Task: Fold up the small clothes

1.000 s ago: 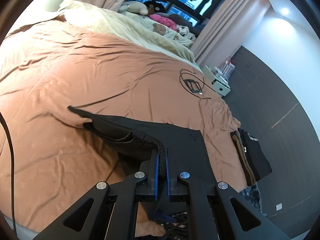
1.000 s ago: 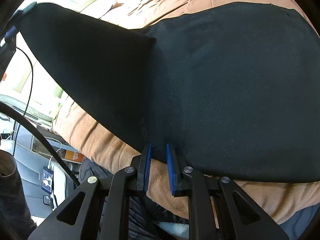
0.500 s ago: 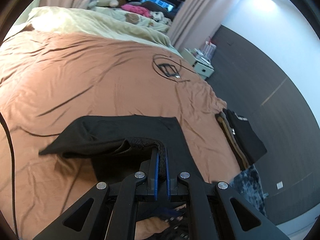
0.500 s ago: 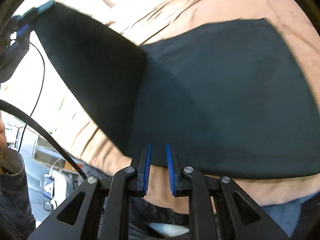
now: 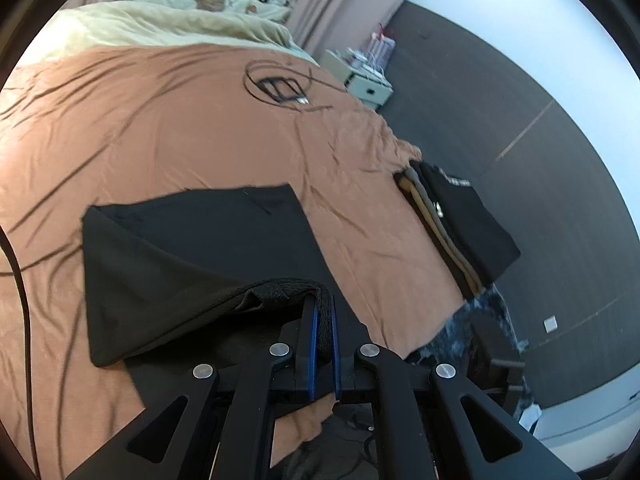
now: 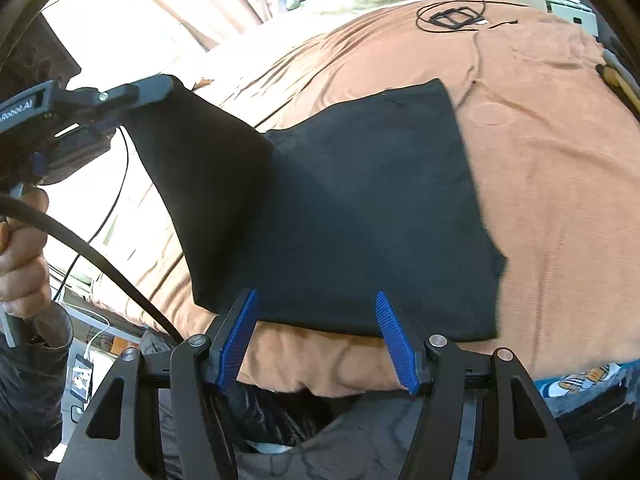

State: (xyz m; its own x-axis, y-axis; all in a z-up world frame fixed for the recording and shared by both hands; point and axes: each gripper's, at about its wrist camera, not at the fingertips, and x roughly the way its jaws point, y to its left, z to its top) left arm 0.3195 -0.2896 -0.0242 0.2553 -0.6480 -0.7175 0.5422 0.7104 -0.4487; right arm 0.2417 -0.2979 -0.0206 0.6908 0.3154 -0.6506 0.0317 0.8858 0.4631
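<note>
Brown bedspread point(image 5: 200, 128), grey wall point(image 5: 520, 128)

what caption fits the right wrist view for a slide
Right gripper open at the near edge of a black garment on the brown bedspread, while the left gripper lifts one side.

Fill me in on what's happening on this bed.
A person is folding a black garment on the brown bedspread, a handheld gripper in each hand. The left gripper is shut on a bunched edge and holds that flap lifted over the rest. The right gripper is open at the near hem, gripping nothing. Folded clothes are stacked at the bed's edge.
</note>
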